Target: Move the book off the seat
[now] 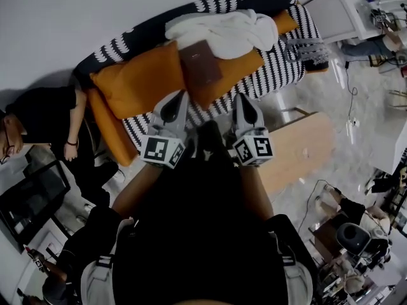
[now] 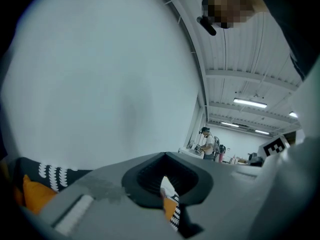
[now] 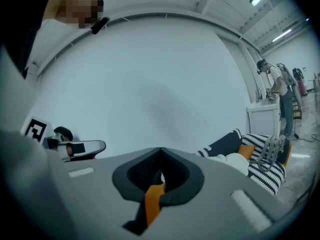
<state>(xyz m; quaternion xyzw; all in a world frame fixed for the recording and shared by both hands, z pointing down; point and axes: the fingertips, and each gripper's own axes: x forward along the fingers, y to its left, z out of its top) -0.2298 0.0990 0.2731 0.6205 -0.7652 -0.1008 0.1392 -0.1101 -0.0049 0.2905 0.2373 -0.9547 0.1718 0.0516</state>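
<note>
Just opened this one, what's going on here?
A person stands facing a striped sofa with a gripper in each hand. The left gripper and right gripper point toward the seat, jaws together, with nothing between them. The brown book lies on the orange cushion, next to a white blanket. Neither gripper touches the book, so it is not yet off the seat.

A black-and-white patterned sofa [image 1: 280,72] carries orange cushions [image 1: 137,81]. A brown book [image 1: 200,64] lies flat on the cushions, touching the crumpled white blanket [image 1: 222,33] heaped behind it.
</note>
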